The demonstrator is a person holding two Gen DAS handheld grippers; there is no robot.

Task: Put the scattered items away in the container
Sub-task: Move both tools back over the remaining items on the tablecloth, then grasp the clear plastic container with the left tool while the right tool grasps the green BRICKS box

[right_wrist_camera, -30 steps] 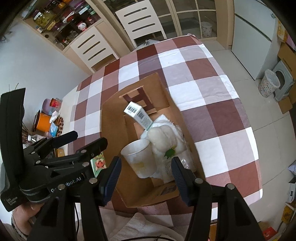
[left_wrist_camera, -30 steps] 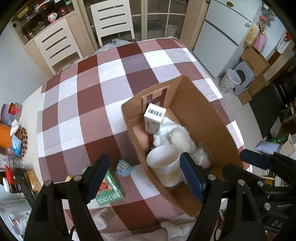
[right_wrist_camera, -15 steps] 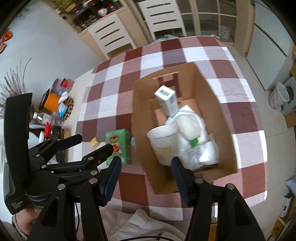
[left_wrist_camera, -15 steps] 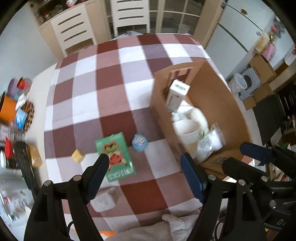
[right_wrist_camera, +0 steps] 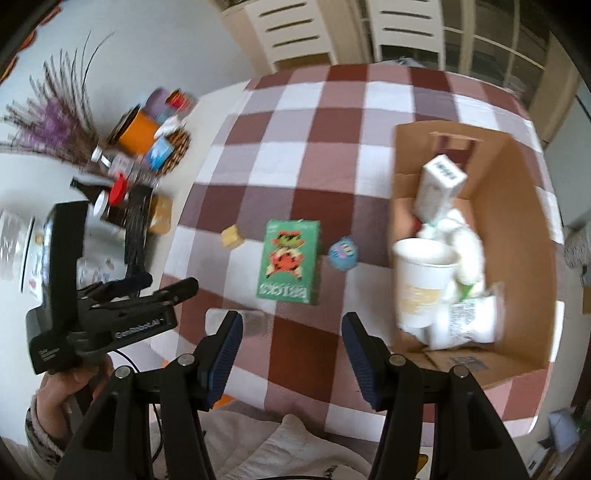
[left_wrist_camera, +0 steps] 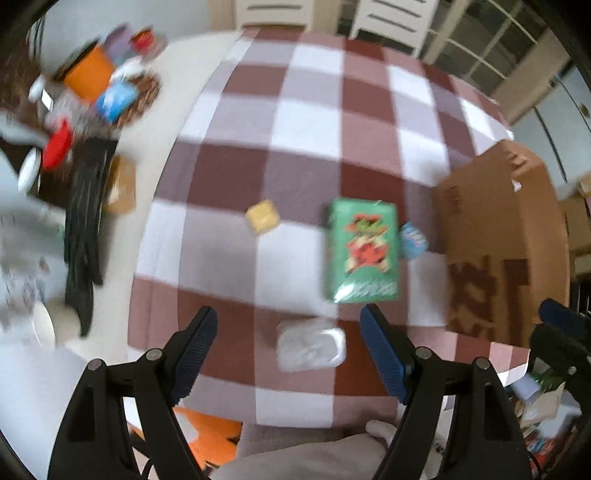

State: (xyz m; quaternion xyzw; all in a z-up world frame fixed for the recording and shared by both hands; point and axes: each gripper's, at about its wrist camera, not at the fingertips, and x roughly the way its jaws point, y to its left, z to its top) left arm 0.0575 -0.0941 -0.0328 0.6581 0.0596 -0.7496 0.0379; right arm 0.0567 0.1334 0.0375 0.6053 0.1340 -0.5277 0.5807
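Note:
A green brick-toy box lies flat on the checked tablecloth, with a small blue round toy at its right and a yellow cube to its left. My left gripper points down, open, over a white wrapped packet that lies between its fingers without touching them. The cardboard box stands at the right and holds a paper cup, a white carton, a white plush and a plastic packet. My right gripper is open and empty, in front of the green box.
Along the table's left edge stand an orange tub, jars, a red-capped bottle and dried purple flowers. White chairs stand at the far side. A hand holds the left gripper at the left of the right wrist view.
Both grippers have swung left, away from the cardboard box. The left one has gone from above the box to above the loose items and a little lower. Neither gripper's opening has changed.

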